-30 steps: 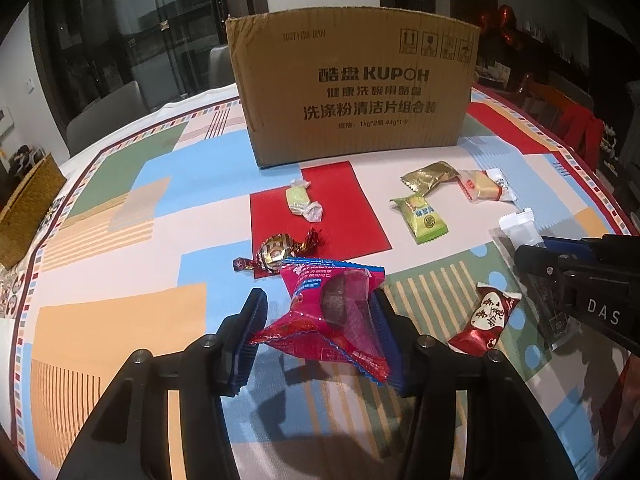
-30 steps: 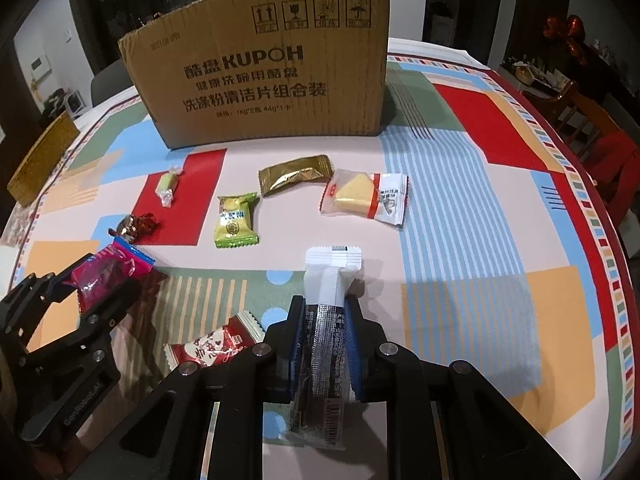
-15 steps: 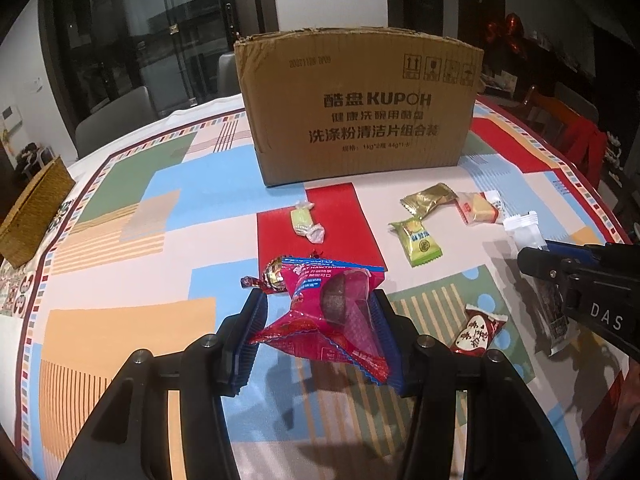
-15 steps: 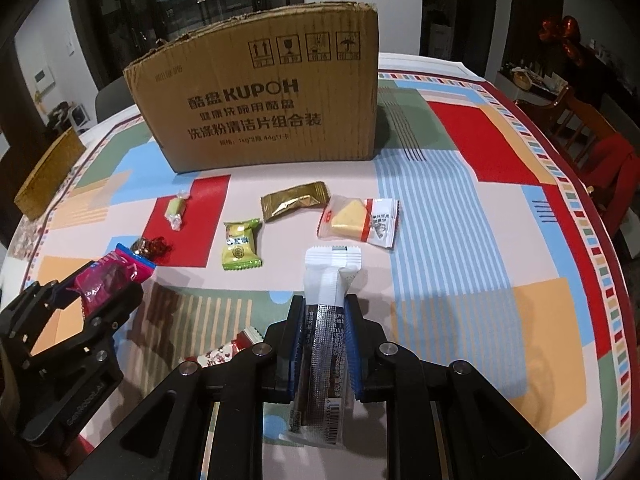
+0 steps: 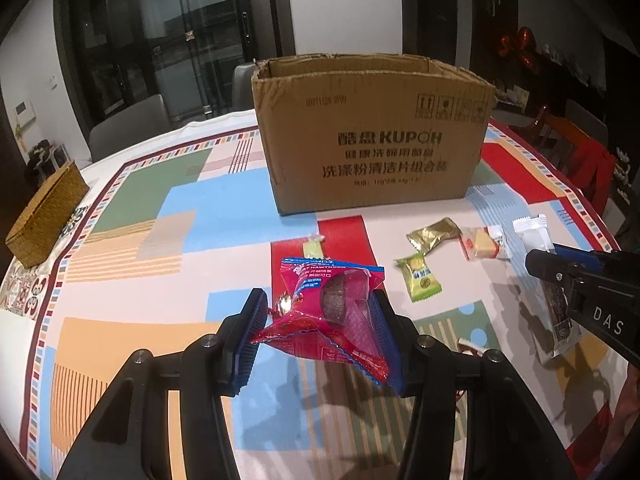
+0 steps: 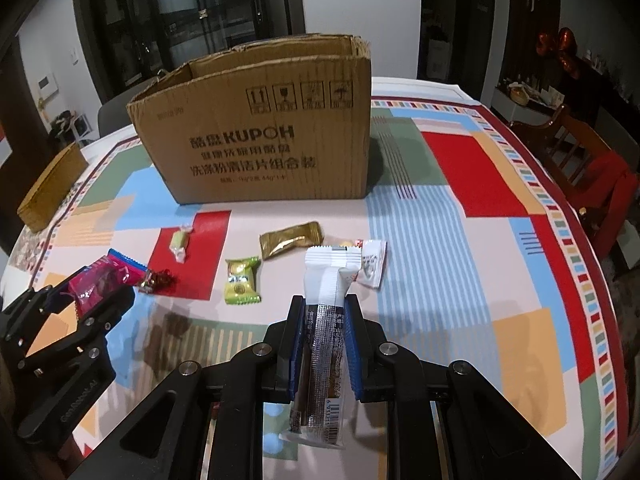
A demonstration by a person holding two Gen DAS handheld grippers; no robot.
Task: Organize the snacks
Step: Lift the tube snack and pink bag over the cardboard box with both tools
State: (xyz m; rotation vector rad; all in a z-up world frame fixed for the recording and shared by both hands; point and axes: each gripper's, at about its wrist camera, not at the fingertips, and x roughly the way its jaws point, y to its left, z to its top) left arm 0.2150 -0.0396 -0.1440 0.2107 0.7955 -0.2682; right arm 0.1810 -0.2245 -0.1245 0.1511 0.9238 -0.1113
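Holding both snacks aloft: my left gripper [image 5: 320, 320] pinches the red hawthorn packet [image 5: 332, 312] by its slack film (it could slide out), my right gripper [image 6: 322, 344] clamps the silver snack bar [image 6: 326, 344] tight. Cardboard box [image 5: 372, 140] stands open at twelve o'clock on the patchwork tablecloth [image 5: 132, 264]; dark glass doors [image 5: 168, 36] behind.

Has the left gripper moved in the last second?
Yes. The left gripper, shut on the red snack packet, has risen: in its own view the cardboard box now sits lower and its open top shows.
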